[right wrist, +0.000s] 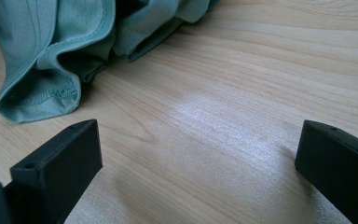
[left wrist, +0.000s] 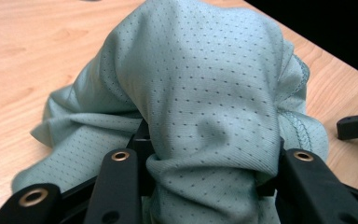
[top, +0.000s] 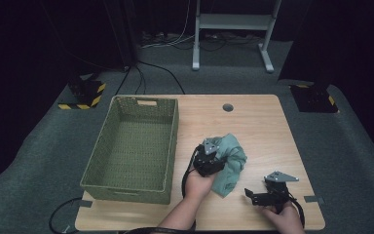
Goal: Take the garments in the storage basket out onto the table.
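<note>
Your left gripper is clenched on a bunched fold of the green cloth; your right gripper rests released on the table, clear of it.

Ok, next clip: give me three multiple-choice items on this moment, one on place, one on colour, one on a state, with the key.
1. Where does the basket stand on the table?
A. on its left part
B. on its right edge
C. on top of the cloth

2. What colour is the cloth?
A. red
B. pale green
C. white

3. How do the jaws of the right gripper stand?
A. clamped on the cloth
B. wide apart over bare wood
C. shut on the basket rim

Key: 1 A, the high view shows the basket left of the cloth; 2 B, both gripper views show pale green dotted fabric; 3 B, the right gripper view shows bare tabletop between the two jaws, while the left gripper has the cloth bunched between its jaws.
</note>
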The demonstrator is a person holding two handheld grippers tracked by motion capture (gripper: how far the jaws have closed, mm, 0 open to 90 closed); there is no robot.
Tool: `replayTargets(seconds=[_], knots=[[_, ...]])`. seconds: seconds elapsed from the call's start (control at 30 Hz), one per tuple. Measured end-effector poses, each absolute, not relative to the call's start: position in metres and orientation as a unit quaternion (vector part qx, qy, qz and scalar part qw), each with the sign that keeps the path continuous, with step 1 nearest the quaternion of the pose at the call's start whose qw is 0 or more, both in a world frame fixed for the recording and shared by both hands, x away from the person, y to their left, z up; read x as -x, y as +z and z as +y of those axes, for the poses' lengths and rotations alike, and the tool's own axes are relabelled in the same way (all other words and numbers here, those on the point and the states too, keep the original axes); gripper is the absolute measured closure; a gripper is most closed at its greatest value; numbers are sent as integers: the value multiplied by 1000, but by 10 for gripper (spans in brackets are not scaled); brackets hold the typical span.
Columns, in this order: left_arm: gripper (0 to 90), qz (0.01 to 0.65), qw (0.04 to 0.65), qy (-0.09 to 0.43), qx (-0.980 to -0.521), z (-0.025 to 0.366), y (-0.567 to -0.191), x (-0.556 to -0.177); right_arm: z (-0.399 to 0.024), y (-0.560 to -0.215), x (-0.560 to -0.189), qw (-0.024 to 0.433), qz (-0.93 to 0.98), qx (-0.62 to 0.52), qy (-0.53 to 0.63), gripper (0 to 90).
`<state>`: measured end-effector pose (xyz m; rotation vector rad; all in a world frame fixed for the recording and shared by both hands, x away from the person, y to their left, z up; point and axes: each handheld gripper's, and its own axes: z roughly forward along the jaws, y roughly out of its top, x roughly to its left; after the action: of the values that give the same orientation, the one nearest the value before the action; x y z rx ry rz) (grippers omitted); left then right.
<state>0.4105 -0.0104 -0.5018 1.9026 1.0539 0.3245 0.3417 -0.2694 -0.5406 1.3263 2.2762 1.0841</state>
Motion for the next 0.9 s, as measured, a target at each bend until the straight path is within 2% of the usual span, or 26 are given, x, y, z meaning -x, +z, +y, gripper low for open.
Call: replayTargets(seconds=[0.73, 0.9], knots=[[530, 429, 437, 102, -784, -14, -518, -417, -269, -541, -341, 145, 791, -459, 377, 1], [496, 426, 437, 94, -787, -14, -516, -418, -269, -541, -341, 145, 791, -459, 377, 1]])
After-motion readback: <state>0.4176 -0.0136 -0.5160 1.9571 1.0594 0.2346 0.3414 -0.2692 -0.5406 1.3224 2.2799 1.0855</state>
